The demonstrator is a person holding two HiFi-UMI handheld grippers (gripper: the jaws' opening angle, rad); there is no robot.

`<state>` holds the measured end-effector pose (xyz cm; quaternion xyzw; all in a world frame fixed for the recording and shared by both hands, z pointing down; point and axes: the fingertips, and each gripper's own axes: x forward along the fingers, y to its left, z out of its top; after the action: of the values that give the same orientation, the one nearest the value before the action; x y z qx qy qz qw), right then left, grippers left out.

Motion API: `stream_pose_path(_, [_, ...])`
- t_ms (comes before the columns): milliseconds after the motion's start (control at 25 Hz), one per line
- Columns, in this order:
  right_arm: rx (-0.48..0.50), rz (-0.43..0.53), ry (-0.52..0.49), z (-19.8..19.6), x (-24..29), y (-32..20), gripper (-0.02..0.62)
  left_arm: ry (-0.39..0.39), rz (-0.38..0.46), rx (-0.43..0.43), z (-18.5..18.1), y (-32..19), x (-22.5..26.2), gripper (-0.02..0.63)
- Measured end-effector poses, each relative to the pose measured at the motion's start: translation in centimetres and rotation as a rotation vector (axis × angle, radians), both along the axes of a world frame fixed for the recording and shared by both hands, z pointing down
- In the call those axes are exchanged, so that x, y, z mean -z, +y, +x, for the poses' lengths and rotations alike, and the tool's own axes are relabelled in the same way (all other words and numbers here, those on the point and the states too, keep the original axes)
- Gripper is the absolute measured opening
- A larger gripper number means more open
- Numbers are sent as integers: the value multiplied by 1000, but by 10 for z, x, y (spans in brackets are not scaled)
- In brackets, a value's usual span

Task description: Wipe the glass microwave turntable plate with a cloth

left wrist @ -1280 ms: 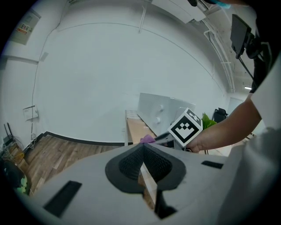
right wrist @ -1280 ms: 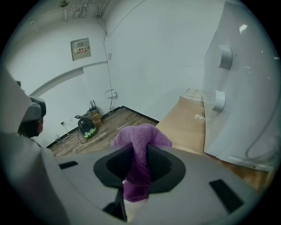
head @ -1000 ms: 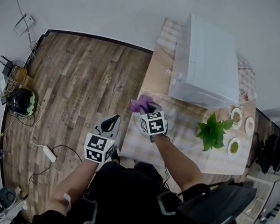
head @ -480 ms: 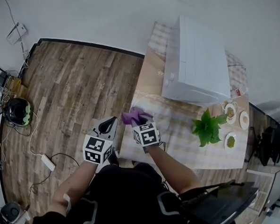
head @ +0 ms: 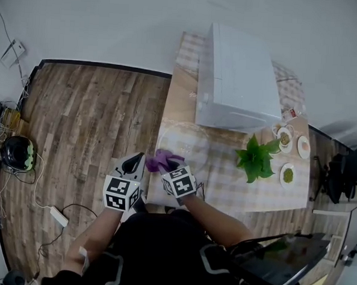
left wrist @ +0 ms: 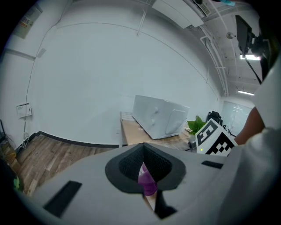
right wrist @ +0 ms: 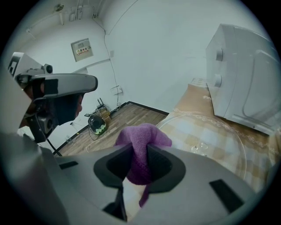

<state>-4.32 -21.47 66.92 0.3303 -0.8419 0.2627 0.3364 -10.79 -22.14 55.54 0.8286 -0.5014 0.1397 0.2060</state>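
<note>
Beside the glass plate (head: 188,139), right gripper (head: 169,164) jaws pinch purple cloth (head: 157,160); left gripper (head: 139,160) closed.

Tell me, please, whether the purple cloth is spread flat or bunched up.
Bunched up: the purple cloth is pinched in the jaws of the right gripper, its folds bulging above them.

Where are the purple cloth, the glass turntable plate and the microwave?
purple cloth (right wrist: 142,138): right gripper view, bunched top above the jaws.
glass turntable plate (right wrist: 221,138): right gripper view, bare glass right of its centre.
microwave (head: 240,76): head view, white top panel.
</note>
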Motion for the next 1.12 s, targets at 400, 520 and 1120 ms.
stream_pose_path(400, [-73,68,-49,31,35,-57,94,-9,12,-6,10,-4,5,9])
stream_pose_path(520, [-103,98,-32,44,37,-91,94,-17,14,-3,12,-6,8,8])
stream_pose_path(1120, [-156,60,15,52,-3,-151,94,-79,-13,41,0,-1,7,9])
